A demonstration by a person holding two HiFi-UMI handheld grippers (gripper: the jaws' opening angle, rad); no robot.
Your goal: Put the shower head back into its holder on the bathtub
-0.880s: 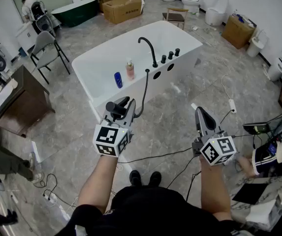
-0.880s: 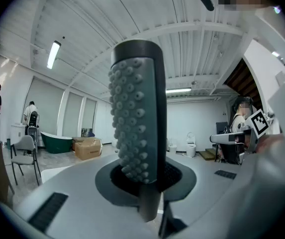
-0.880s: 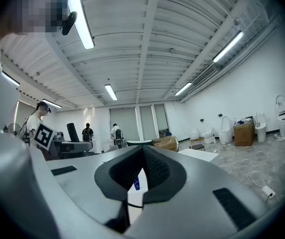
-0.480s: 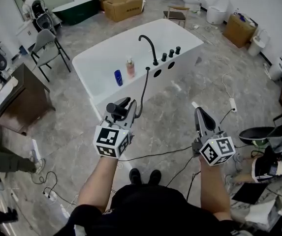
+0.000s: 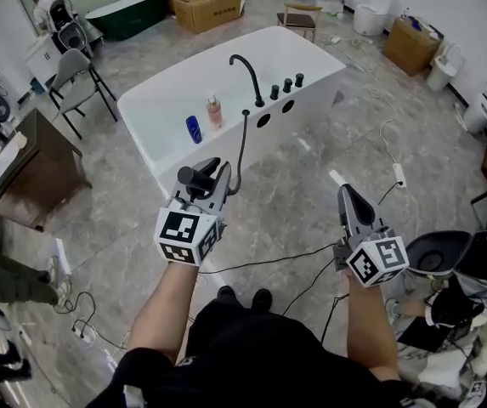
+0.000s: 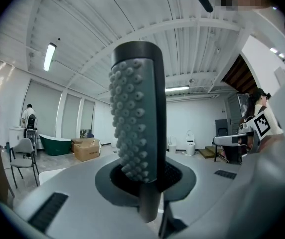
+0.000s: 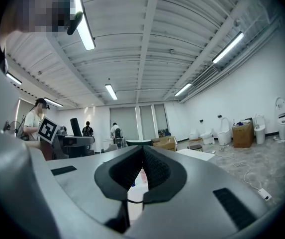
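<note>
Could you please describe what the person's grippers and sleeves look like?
The left gripper and right gripper are grey, tapering two-jaw tools with dark ribbed pads. Each carries a white cube printed with black square markers. The person wears a black short-sleeved top.

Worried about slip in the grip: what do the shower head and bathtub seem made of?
Shower head: matte dark grey, probably plastic; its face carries rows of nubs, likely rubber. Bathtub: glossy white, smooth seamless walls, perhaps acrylic or enamel; the look leaves it open.
</note>
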